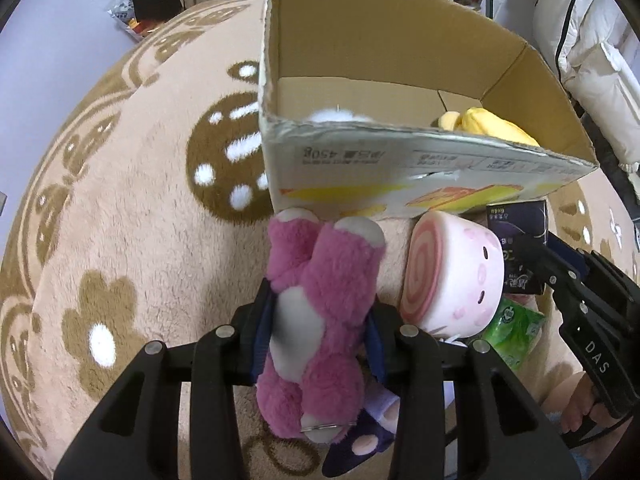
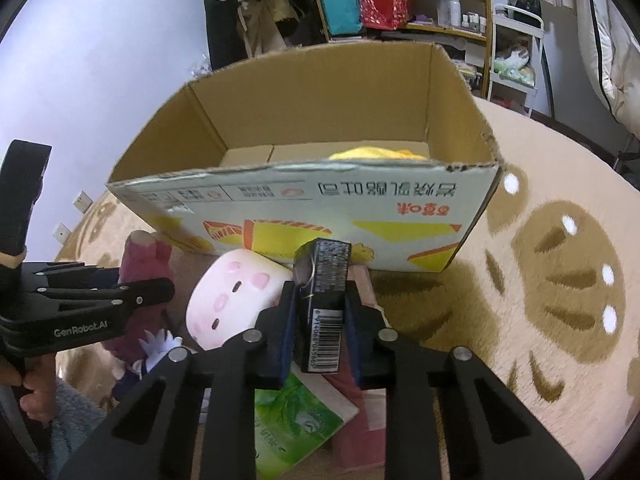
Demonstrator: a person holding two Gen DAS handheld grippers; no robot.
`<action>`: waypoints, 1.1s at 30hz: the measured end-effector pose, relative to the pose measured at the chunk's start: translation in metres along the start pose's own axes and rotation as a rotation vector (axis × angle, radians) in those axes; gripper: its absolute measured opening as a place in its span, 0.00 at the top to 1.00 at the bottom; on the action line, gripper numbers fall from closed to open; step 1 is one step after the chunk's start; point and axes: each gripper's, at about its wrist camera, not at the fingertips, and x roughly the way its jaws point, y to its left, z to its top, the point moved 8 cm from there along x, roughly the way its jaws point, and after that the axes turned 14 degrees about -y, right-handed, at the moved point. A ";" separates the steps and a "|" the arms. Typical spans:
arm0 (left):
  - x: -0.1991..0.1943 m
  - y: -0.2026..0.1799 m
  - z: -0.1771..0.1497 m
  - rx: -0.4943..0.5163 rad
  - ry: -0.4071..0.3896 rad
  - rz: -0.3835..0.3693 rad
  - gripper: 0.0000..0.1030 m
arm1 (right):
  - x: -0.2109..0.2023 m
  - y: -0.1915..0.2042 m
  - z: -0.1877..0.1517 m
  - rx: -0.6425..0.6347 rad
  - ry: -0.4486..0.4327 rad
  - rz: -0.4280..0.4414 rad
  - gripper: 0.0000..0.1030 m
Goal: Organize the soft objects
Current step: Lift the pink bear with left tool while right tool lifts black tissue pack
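Observation:
A fluffy pink plush bear point(image 1: 320, 280) hangs upside down, with my left gripper point(image 1: 320, 312) shut on its middle, just in front of the open cardboard box point(image 1: 400, 168). My right gripper point(image 2: 320, 300) is shut on a dark packet with a barcode point(image 2: 324, 272), held upright before the box's printed front wall point(image 2: 360, 208). Inside the box lie a yellow plush point(image 1: 488, 126) and something white point(image 1: 332, 115). A pink swirl-roll plush point(image 1: 452, 276) lies on the rug between the two grippers, against the box.
A green tissue packet point(image 2: 292, 424), a pink flat box point(image 2: 360, 420) and a small dark-purple doll point(image 1: 368, 440) lie on the beige patterned rug point(image 1: 140, 220) under the grippers. Shelves with bags and bottles point(image 2: 400, 0) stand behind the box. A hand point(image 2: 36, 404) holds the left tool.

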 end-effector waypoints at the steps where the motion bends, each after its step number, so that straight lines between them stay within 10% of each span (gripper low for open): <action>1: -0.002 0.000 0.000 -0.003 -0.003 0.003 0.63 | -0.001 0.000 0.000 0.002 -0.002 0.001 0.78; 19: -0.055 -0.008 0.013 0.056 -0.119 0.065 0.65 | -0.052 0.003 0.025 -0.010 -0.127 0.002 0.79; 33: -0.115 -0.005 0.084 0.079 -0.312 0.116 0.65 | -0.092 0.007 0.070 -0.033 -0.278 0.026 0.79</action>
